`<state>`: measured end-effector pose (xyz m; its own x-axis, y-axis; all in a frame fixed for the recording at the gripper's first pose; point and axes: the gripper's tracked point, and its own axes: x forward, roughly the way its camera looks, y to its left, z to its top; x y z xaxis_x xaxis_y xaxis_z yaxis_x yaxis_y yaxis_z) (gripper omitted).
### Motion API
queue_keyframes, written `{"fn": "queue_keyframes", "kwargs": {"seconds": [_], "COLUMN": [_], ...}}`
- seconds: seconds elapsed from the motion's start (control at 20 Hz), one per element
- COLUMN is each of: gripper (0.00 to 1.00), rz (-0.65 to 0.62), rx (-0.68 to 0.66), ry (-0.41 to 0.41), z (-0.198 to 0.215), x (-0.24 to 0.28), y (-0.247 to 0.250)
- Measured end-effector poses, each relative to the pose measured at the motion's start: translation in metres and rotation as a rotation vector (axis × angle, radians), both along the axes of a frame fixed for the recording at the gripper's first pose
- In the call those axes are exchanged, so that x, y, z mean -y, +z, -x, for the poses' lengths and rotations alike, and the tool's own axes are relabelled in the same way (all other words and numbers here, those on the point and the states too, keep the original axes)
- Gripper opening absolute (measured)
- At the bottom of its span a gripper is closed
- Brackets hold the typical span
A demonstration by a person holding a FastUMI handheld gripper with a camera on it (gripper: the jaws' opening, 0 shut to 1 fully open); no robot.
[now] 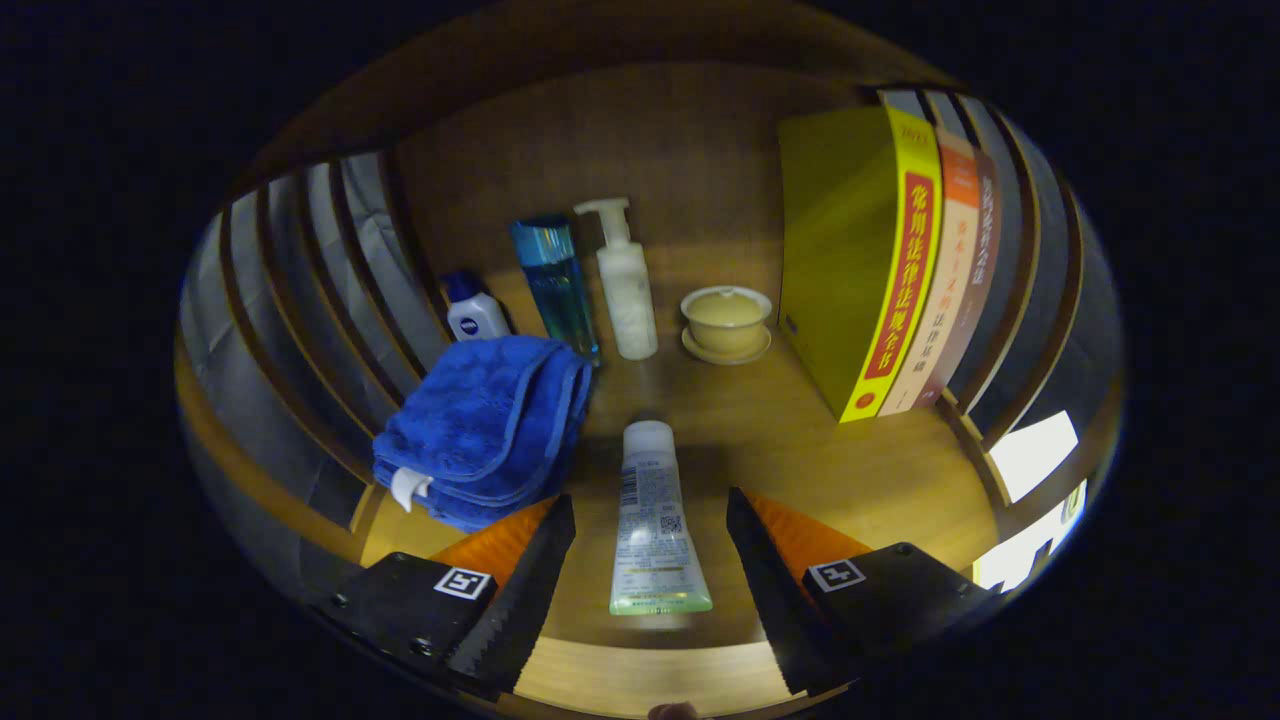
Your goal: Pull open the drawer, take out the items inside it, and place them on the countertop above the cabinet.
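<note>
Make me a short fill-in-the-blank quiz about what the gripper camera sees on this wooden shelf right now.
1. The tube lies between the gripper fingers, which are ____.
2. The folded towel beside the tube is ____ in colour.
3. The white pump bottle stands between the clear blue bottle and the lidded ____.
4. The yellow book stands ____ beyond the fingers.

Missing words: open; blue; cup; upright
</note>
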<state>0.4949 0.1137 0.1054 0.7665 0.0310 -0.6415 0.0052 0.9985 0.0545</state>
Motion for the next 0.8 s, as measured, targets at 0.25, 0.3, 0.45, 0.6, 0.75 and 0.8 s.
{"fn": "queue_keyframes", "kwargs": {"seconds": [0.25,0.3,0.45,0.6,0.75,0.8], "gripper": [0.99,0.99,0.99,0.99,0.99,0.99], "rz": [0.027,0.024,0.025,0.021,0.025,0.041], "rx": [0.193,0.221,0.280,0.333,0.392,0.414], "ry": [0.089,0.100,0.140,0.145,0.149,0.150], "z": [0.048,0.063,0.091,0.114,0.137,0.145], "x": [-0.022,-0.025,-0.038,-0.040,-0.039,-0.038], "y": [0.066,0.075,0.086,0.088,0.086,0.083]}}
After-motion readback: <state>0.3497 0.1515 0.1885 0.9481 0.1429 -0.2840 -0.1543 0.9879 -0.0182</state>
